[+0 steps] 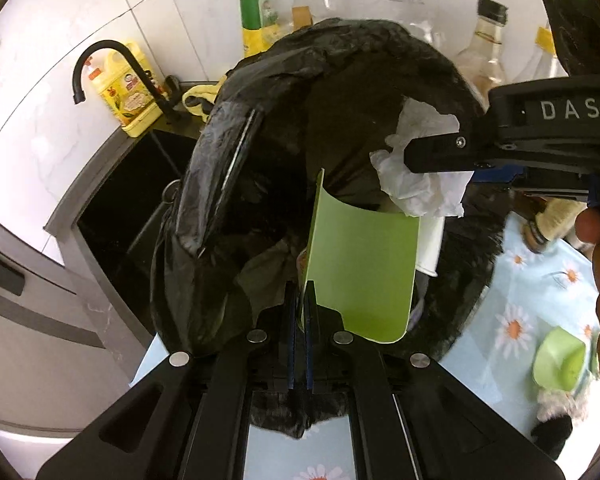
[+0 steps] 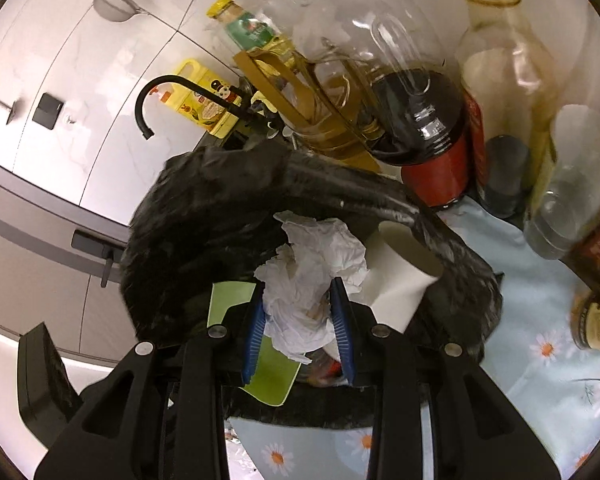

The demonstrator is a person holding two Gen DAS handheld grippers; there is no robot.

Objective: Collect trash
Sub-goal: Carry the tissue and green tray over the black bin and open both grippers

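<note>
Kitchen counter, black bin bag depths dark, left gripper pinching green card, right gripper clamping tissue

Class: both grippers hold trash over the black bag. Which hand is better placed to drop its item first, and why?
Right, probably. The right gripper holds the crumpled tissue above the bag's mouth; the left gripper pinches the green card at the near rim.

I am looking at a home kitchen. A black tap is bending over a dark sink, a yellow soap bottle and oil bottles are standing by the white tiled wall.
</note>
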